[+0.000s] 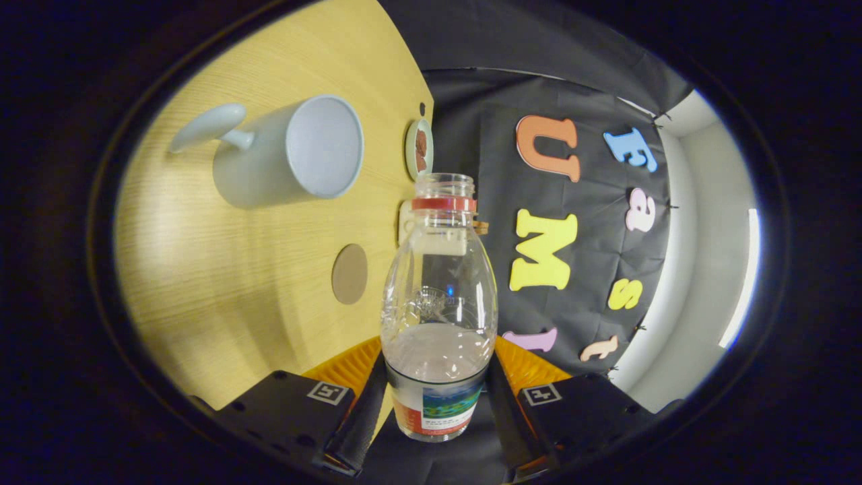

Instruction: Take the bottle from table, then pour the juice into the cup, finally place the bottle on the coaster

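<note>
My gripper (438, 387) is shut on a clear plastic bottle (439, 296), with a finger pressing on each side of its labelled lower part. The bottle has no cap, a red ring round its neck, and pale liquid in its lower half. The view is rolled, so the wooden table (222, 283) stands like a wall beside the bottle, and the bottle lies roughly level with the tabletop. A white cup (289, 151) with a handle stands on the table, its open mouth apart from the bottle's mouth. A round brown coaster (349, 273) lies on the table between the cup and my fingers.
A small white dish (418, 149) with something brown in it sits near the table's far edge, beyond the bottle's mouth. A white block (404, 222) is partly hidden behind the bottle's neck. The booth's black cloth wall (592, 222) hangs past the table.
</note>
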